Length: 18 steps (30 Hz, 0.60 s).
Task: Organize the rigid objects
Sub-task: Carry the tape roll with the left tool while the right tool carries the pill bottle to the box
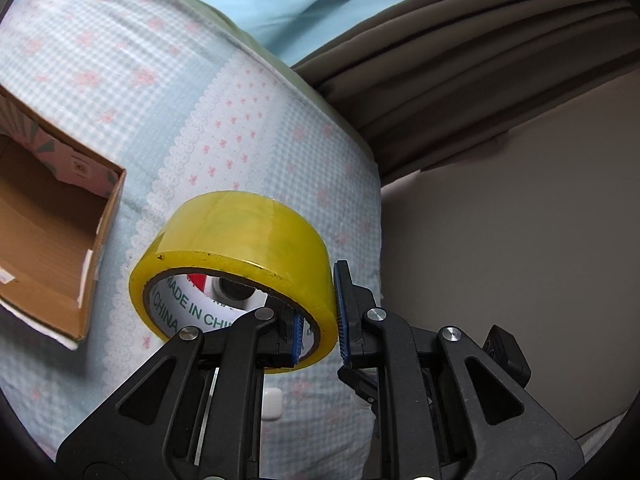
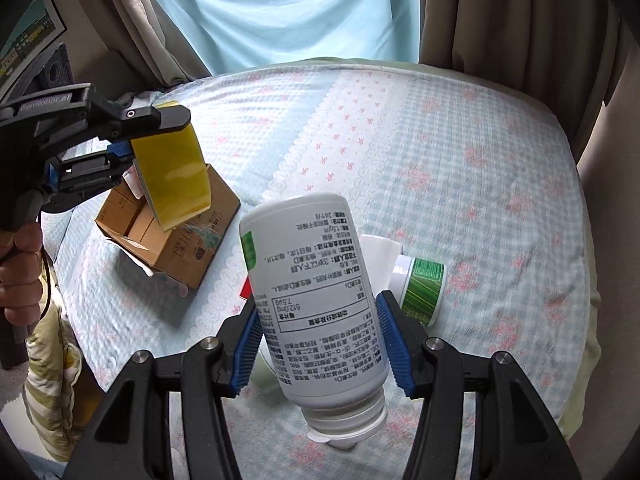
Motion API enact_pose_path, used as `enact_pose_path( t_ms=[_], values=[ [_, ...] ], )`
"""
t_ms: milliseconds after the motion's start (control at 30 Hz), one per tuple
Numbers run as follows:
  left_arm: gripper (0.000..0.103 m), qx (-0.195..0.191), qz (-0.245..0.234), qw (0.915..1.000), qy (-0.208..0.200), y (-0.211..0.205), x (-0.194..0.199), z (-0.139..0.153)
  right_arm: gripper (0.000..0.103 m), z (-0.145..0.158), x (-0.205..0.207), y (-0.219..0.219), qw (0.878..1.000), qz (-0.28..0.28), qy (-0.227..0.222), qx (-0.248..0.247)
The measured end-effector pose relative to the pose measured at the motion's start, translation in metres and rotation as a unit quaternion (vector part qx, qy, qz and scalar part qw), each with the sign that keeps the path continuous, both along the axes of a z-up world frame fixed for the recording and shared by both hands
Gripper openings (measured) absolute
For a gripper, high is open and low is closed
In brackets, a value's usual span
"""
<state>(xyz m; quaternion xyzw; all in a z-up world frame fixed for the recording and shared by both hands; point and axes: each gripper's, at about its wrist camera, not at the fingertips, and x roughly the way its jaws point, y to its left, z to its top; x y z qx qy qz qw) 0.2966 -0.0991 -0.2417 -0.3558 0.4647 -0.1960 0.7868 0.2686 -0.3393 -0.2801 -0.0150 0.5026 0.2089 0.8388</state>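
Note:
My left gripper (image 1: pixel 318 320) is shut on the wall of a yellow tape roll (image 1: pixel 240 240), one finger inside the ring and one outside, held above the bed. The roll (image 2: pixel 172 172) and left gripper (image 2: pixel 132 140) also show in the right wrist view, above an open cardboard box (image 2: pixel 192 248). The box (image 1: pixel 48 240) lies left of the roll in the left wrist view. My right gripper (image 2: pixel 320 348) is shut on a white pill bottle (image 2: pixel 316 292), held cap toward the camera above the bed.
A green-labelled white jar (image 2: pixel 420 288) lies on its side on the checked bedspread (image 2: pixel 480 160), beside a white paper piece (image 2: pixel 380 256). A small white case (image 1: pixel 272 402) lies on the bed below the left gripper. Curtains (image 1: pixel 480 60) hang beyond the bed.

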Motion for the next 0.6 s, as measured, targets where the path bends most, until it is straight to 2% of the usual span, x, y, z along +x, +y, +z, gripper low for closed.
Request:
enact_pose_path(
  t_ms=[233, 433, 600],
  values=[
    [0.012, 0.021, 0.009, 0.9995, -0.023, 0.077, -0.030, 0.042, 0.052, 0.057, -0.008, 0.067, 1.000, 0.018, -0.022, -0.010],
    [0.012, 0.038, -0.005, 0.9989, -0.027, 0.146, -0.042, 0.053, 0.052, 0.084, -0.010, 0.131, 1.000, 0.006, -0.014, 0.001],
    [0.012, 0.055, -0.036, 0.9977, -0.017, 0.204, -0.046, 0.050, 0.051, 0.091, -0.010, 0.189, 1.000, -0.015, -0.011, 0.007]
  ],
)
